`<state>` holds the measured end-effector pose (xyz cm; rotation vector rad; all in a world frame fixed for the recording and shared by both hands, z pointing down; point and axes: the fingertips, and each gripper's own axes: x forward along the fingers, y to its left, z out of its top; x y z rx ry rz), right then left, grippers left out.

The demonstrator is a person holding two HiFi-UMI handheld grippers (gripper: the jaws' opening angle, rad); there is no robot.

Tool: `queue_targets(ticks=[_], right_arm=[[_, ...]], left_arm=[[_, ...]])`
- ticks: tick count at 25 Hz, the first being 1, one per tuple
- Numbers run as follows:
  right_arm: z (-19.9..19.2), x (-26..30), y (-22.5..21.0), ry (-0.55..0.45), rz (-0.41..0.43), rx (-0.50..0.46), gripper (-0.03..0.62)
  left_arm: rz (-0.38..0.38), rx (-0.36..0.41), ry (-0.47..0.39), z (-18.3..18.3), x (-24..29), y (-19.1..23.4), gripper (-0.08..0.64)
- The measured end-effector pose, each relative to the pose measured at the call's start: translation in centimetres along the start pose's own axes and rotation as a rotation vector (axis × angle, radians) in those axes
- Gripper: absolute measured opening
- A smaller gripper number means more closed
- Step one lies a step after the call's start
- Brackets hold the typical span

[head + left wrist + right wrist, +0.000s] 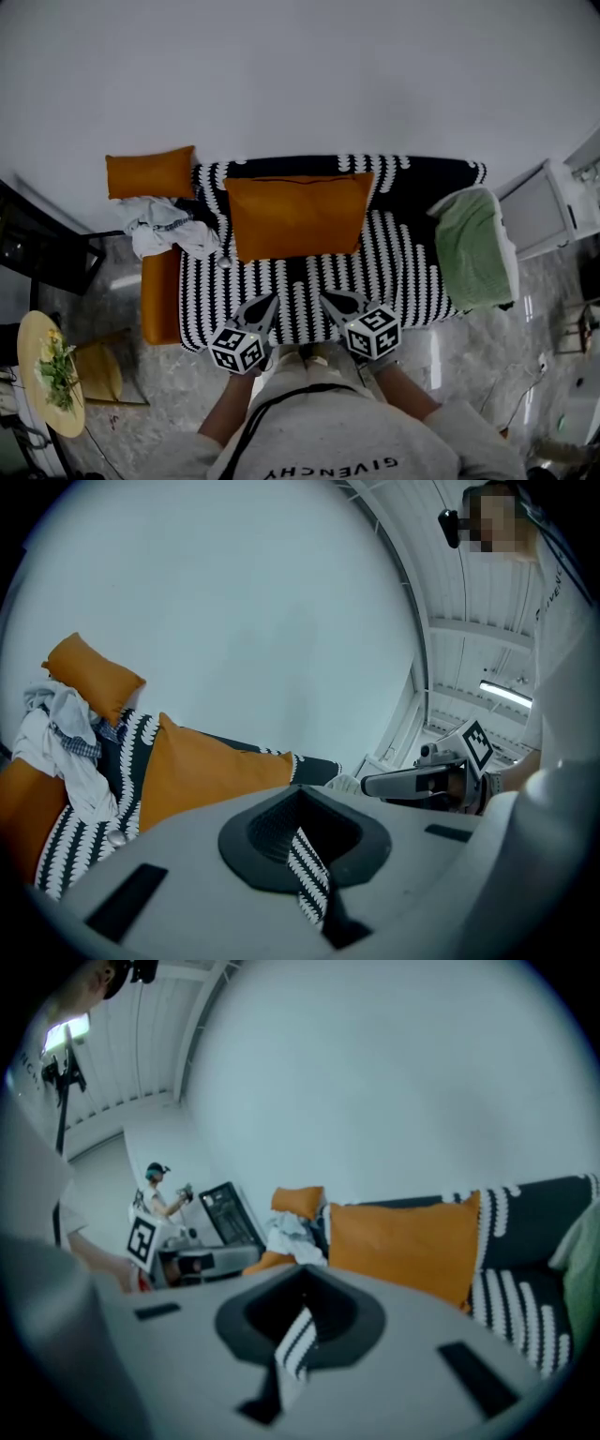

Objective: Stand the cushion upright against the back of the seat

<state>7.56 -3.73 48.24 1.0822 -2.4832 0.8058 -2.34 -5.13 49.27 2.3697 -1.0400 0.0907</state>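
Left tongs and right tongs are both pressed together, empty. The orange cushion leans unsupported against the sofa back and may slump forward if the loose patterned cover shifts.

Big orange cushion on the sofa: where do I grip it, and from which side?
Probably the orange cushion by its two upper corners, coming from the front of the seat. It leans on the sofa back, broad face forward, too wide to span. The corners are thin and free, and white cloth crowds the lower left one.
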Motion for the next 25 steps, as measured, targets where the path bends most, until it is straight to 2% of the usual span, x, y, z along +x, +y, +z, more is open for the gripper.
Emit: queue_targets(ticks=[11,25], right_arm=[[-1.1,0.8,0.6,0.006,0.000,0.018,0.018],[-1.1,1.6,0.8,0.012,-0.003,0.029,0.018]], left_arm=[[0.007,-0.017,0.015,-1.2,-0.7,1.0,0.025],[-0.001,-0.028,0.018,-1.0,-0.6,1.9,0.025]])
